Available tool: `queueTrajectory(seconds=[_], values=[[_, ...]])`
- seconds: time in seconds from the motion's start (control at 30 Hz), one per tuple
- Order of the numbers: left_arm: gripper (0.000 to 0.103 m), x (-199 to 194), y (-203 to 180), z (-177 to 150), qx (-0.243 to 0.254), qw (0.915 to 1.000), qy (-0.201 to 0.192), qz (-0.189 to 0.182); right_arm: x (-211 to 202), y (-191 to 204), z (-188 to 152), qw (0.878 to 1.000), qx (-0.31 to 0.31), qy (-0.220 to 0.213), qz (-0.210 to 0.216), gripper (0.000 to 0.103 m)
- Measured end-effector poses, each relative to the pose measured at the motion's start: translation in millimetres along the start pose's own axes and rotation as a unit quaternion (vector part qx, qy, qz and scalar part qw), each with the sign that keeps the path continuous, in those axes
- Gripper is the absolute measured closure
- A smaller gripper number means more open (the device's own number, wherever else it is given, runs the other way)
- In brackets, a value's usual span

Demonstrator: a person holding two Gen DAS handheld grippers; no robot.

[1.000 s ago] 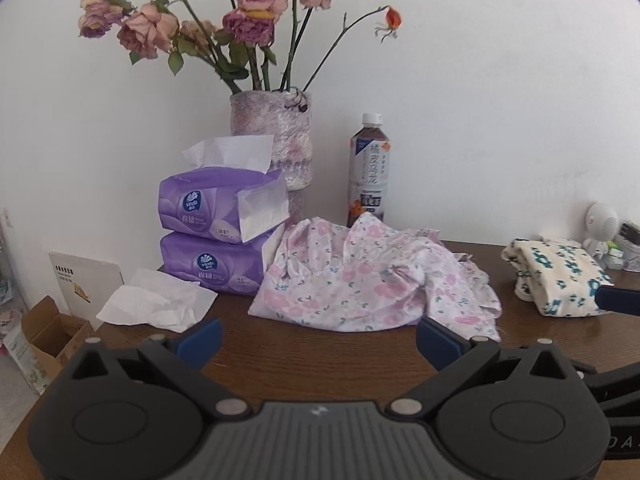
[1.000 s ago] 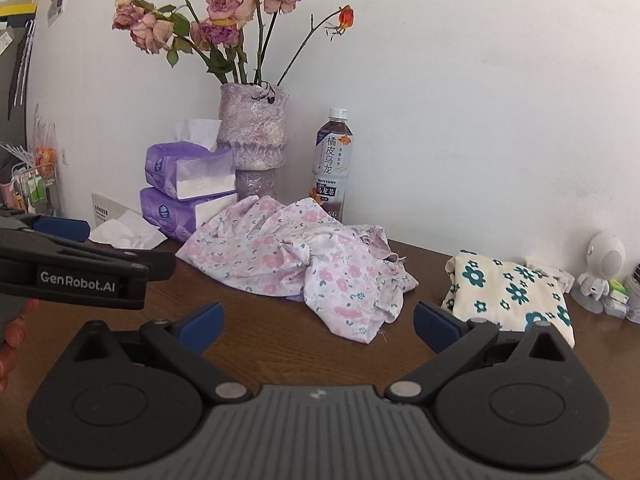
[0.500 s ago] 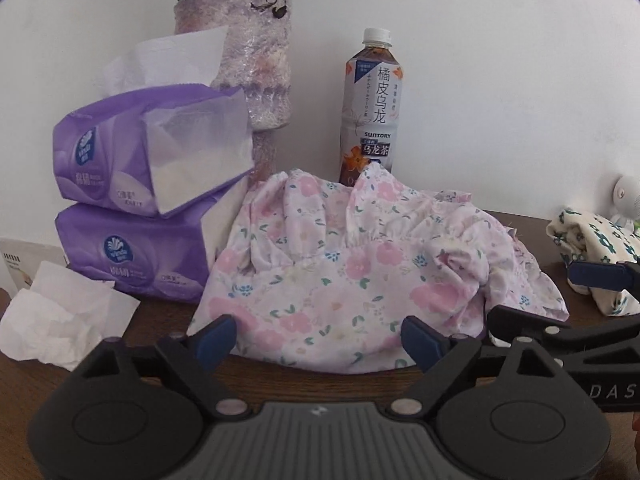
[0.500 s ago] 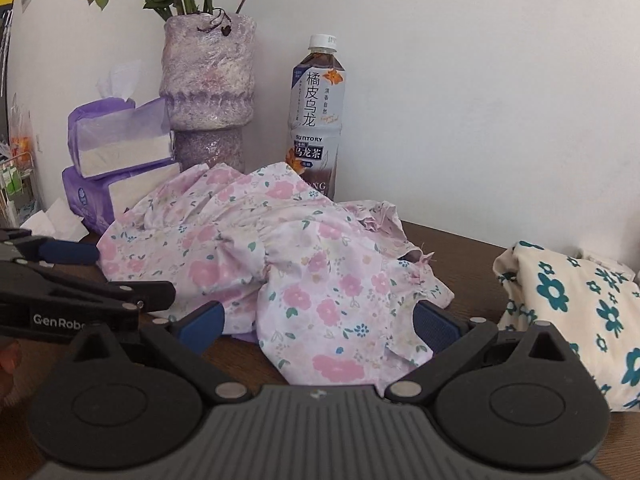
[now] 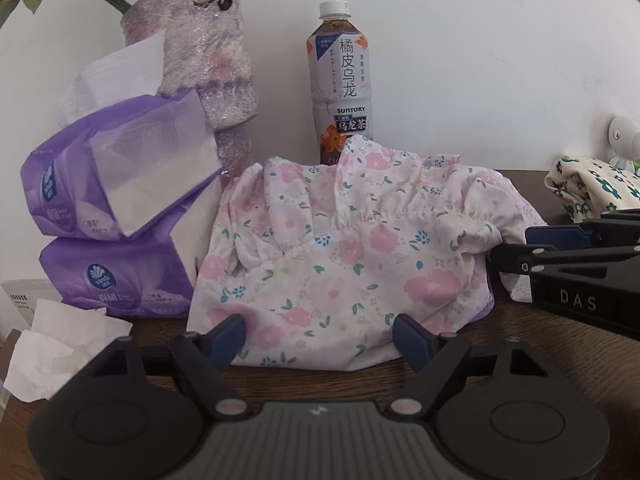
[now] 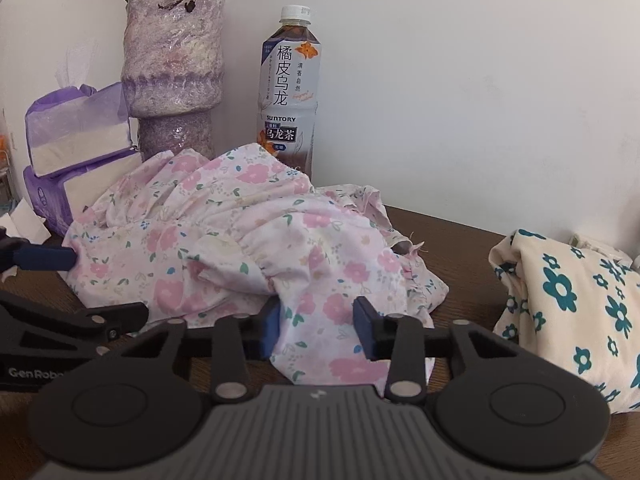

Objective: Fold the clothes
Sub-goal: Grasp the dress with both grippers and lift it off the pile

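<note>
Left wrist view: the left gripper [image 5: 320, 334] sits low at the near hem of the crumpled pink floral cotton garment [image 5: 344, 256], which lies heaped on the dark brown wooden table [image 5: 552, 356].
Left fingers: jaws closing, blue pads [image 5: 410, 338] at either side of the hem, cloth lying between them, pads not yet pressing it.
Right wrist view: the right gripper [image 6: 316, 328] is down on the garment's near right corner [image 6: 320, 320].
Right fingers: jaws closing, a fold of floral cloth bunched between the two blue pads [image 6: 364, 328] and touching both, so it looks pinched.
Cross view: the right gripper's black arm [image 5: 580, 276] comes in from the right of the left fingers, its tips at the garment's right edge.
Beyond the left fingers: a brown tea bottle with a white cap and pale label [image 5: 344, 88] stands upright behind the garment, against the white wall.
Beyond and left of the left fingers: two stacked purple plastic tissue packs [image 5: 116, 220], the garment's left edge touching them; a lilac textured vase with flower stems [image 5: 200, 60] stands behind the packs.
Left of the left fingers: a loose crumpled white tissue [image 5: 56, 348] at the table edge.
Right of the right fingers: a folded cream cloth with teal flowers [image 6: 572, 308], apart from the pink garment.
</note>
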State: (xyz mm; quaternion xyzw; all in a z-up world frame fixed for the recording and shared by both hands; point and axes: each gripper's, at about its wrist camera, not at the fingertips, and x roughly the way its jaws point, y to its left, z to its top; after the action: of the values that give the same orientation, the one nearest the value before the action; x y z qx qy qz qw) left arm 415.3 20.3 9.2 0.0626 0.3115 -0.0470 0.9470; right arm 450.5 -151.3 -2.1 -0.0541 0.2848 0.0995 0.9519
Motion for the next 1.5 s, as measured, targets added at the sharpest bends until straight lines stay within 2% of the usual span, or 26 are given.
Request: queueTrajectory(seconds=[0.03, 0.17, 0.2, 0.3, 0.43, 0.6, 0.67, 0.73, 0.8, 0.97, 1.1, 1.23, 1.33, 1.43, 1.5], values=[[0.038, 0, 0, 0, 0.000, 1.0000, 0.000, -0.004, -4, -2, 1, 1.000, 0.006, -0.006, 0.004, 0.086], [0.052, -5, 0, -1, -0.004, 0.9997, -0.004, -0.023, -21, -9, 3, 0.999, 0.029, -0.032, 0.017, 0.093], [0.059, -6, 0, -1, -0.004, 0.9995, -0.004, -0.031, -25, -11, 3, 0.998, 0.035, -0.038, 0.020, 0.094], [0.056, -9, -3, -3, 0.002, 0.9990, -0.006, -0.045, -43, -16, 9, 0.996, 0.046, -0.075, 0.024, 0.099], [0.038, -11, -14, -3, 0.026, 0.9987, -0.012, -0.042, -61, -14, 15, 0.993, 0.037, -0.106, 0.033, 0.101], [0.037, -6, -23, 1, 0.040, 0.9988, -0.016, -0.020, -68, -11, 18, 0.991, 0.030, -0.122, 0.039, 0.101], [0.051, -2, -22, 6, 0.033, 0.9993, -0.019, -0.009, -73, -9, 19, 0.990, 0.026, -0.131, 0.041, 0.101], [0.084, 0, -16, 12, 0.018, 0.9993, -0.022, -0.024, -79, -7, 20, 0.989, 0.021, -0.142, 0.040, 0.102], [0.100, -6, -8, 17, 0.000, 0.9984, -0.033, -0.046, -86, -6, 22, 0.987, 0.016, -0.155, 0.038, 0.102], [0.103, -50, 5, 35, 0.001, 0.9935, -0.110, -0.027, -104, -2, 33, 0.982, 0.013, -0.187, 0.031, 0.102], [0.103, -83, 5, 57, 0.009, 0.9882, -0.151, -0.020, -126, -10, 53, 0.977, 0.028, -0.209, 0.036, 0.102], [0.103, -142, -1, 90, 0.021, 0.9762, -0.216, -0.008, -176, -17, 80, 0.967, 0.027, -0.249, 0.043, 0.102], [0.103, -205, -8, 112, 0.027, 0.9586, -0.283, 0.002, -232, -22, 101, 0.953, 0.026, -0.296, 0.053, 0.102], [0.103, -279, -11, 127, 0.032, 0.9369, -0.348, 0.003, -291, -26, 117, 0.938, 0.022, -0.341, 0.057, 0.102], [0.103, -324, -13, 133, 0.041, 0.9247, -0.378, 0.007, -325, -27, 123, 0.931, 0.019, -0.358, 0.060, 0.102]])
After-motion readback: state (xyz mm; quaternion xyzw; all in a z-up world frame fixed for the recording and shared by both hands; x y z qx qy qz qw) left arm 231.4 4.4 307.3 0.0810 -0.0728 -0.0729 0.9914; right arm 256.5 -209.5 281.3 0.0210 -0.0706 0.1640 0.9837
